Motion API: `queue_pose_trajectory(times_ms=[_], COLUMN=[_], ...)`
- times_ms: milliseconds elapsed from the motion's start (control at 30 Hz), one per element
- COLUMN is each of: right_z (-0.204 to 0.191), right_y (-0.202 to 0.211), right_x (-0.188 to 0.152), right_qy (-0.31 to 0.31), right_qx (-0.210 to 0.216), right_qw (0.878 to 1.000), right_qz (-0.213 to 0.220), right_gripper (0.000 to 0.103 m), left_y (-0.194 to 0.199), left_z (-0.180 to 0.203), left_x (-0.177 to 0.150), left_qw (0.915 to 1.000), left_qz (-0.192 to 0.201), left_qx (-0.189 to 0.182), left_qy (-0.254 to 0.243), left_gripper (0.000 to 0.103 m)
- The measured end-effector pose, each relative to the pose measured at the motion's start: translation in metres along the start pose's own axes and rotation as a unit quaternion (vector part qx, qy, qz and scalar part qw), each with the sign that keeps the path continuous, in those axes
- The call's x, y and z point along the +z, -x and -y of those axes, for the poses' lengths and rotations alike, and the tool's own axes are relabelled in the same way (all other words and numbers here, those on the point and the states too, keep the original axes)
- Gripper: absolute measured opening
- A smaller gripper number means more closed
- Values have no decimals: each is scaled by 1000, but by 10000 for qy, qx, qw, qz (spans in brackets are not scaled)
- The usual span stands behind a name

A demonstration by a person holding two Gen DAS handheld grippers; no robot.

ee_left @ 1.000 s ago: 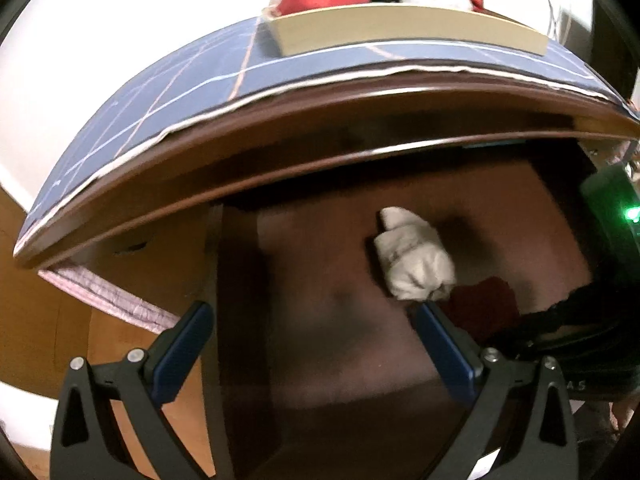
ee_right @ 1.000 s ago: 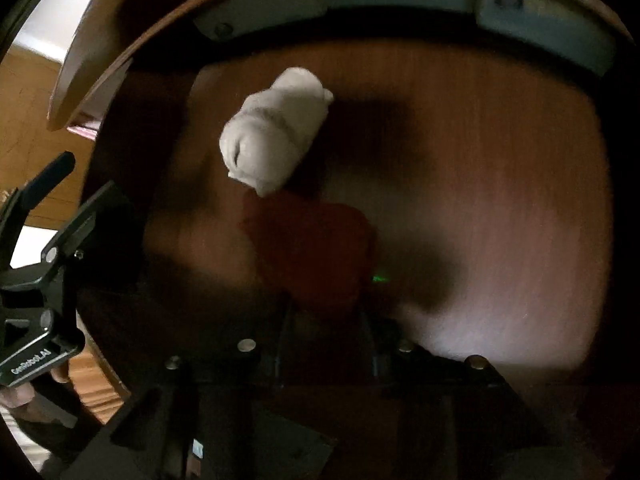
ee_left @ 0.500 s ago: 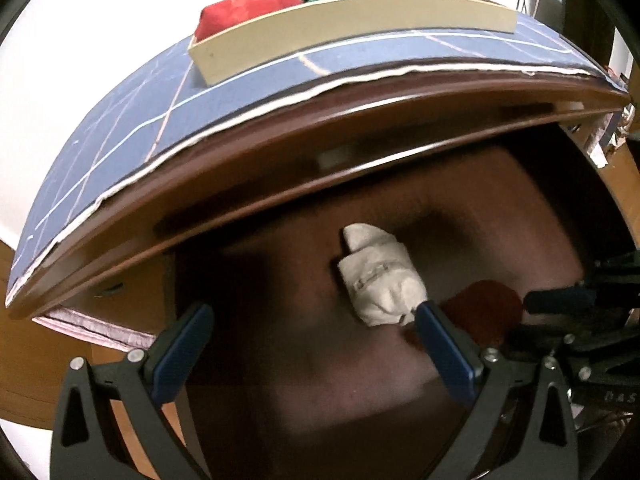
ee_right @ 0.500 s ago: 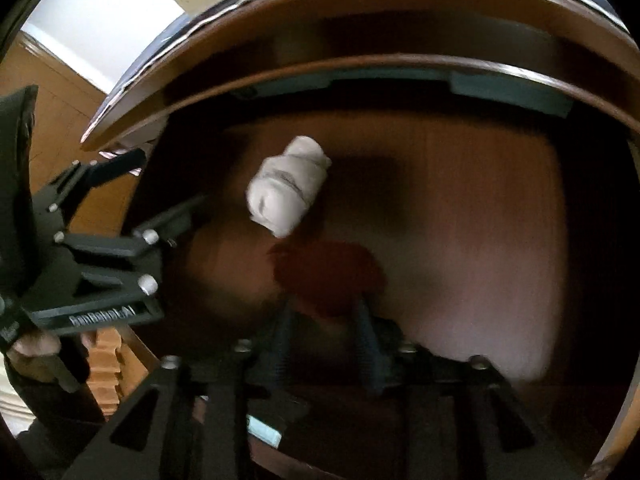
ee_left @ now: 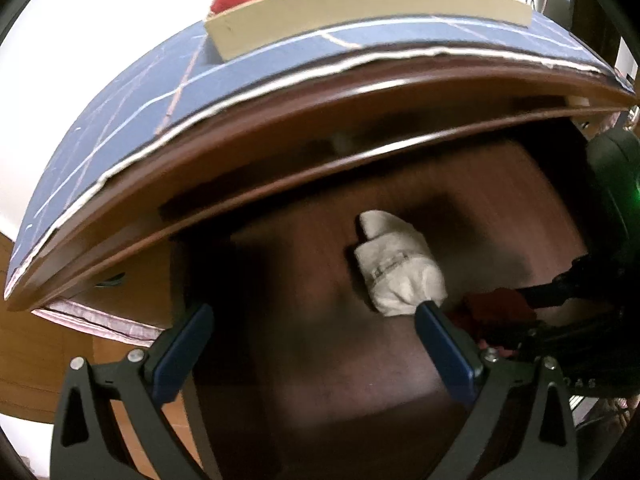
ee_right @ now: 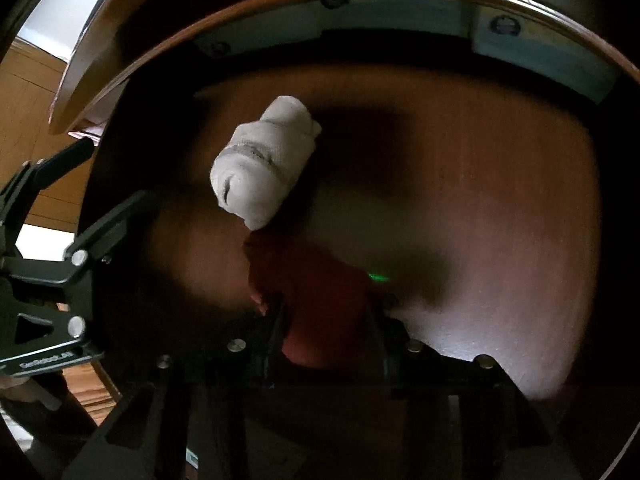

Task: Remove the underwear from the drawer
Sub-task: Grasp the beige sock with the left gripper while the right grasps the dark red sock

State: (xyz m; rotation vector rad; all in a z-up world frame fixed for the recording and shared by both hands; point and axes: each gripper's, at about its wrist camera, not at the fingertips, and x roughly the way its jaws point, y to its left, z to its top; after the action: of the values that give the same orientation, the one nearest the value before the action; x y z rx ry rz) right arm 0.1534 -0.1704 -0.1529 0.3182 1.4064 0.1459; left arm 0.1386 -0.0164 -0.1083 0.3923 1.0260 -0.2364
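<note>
The open wooden drawer (ee_left: 304, 360) holds a rolled white underwear (ee_left: 398, 264) and a dark red underwear (ee_left: 500, 312). My left gripper (ee_left: 316, 332) is open and empty above the drawer's front left, its right finger tip just short of the white roll. In the right wrist view the white roll (ee_right: 260, 164) lies on the drawer floor (ee_right: 480, 220), and my right gripper (ee_right: 326, 320) is shut on the dark red underwear (ee_right: 316, 300), deep in shadow. The right gripper also shows at the right in the left wrist view (ee_left: 560, 320).
A blue gridded mat (ee_left: 160, 92) covers the table top above the drawer. A beige tray (ee_left: 360, 12) on it holds red, green and white rolled clothes. The left gripper's body (ee_right: 44, 280) shows at the left edge of the right wrist view. Wooden floor lies beyond.
My right gripper has gone back deeper into the drawer, still around the red underwear. The left gripper's view swung left and then back, with the white roll staying put.
</note>
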Motion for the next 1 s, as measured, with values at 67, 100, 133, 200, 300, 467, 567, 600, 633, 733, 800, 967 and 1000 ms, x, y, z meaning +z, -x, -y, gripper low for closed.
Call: queue_pose_trajectory(times_ms=[67,100,133,200,300,467,567,600,633,733,800,967,1000], right_z=[2,3,6,12,20,22,27,28,29,30,29,31,32], right_y=[3,6,9,18,40,68,77,85,87,93,91,96,94], right_x=[-4,-7,-9,-17,-28,-45,-48,-58,-59,-60,-60,-68,-69], right_qy=[51,60,32,-108,-239,-256,-243,-253,-268,-304,-330,-416,-440], right_qx=[-85,-135,-144,-87,-109,-227,-201,-185,-166,-93,-57,43,66], right_qw=[9999,9999,9998,9991,9954,9878,9864,9859,9856,9845,9837,9820,9815], right_qz=[35,90,147,390,921,1519,1614,1645,1662,1723,1766,1840,1861], right_gripper=[38,37,37,37,37,37,37,37,37,37,37,37,37], left_y=[-3,-5,-6,-9,-17,-37,-48,-51,-54,-61,-66,-66,-64], left_z=[6,9,13,20,29,47,55,54,55,58,56,49,48], left_x=[1,3,4,9,18,29,32,33,33,33,34,36,36], left_qw=[9999,9999,9997,9994,9989,9977,9960,9953,9943,9907,9876,9874,9874], left_qz=[-45,-59,-64,-87,-175,-463,-651,-731,-812,-1017,-1173,-1159,-1135], left_qx=[15,6,-29,-169,-284,-258,-235,-223,-267,-535,-712,-834,-888], left_qy=[-93,-149,-214,-288,-323,-430,-568,-601,-638,-733,-758,-681,-655], left_gripper=[102,102,102,102,102,92,84,83,81,69,60,48,46])
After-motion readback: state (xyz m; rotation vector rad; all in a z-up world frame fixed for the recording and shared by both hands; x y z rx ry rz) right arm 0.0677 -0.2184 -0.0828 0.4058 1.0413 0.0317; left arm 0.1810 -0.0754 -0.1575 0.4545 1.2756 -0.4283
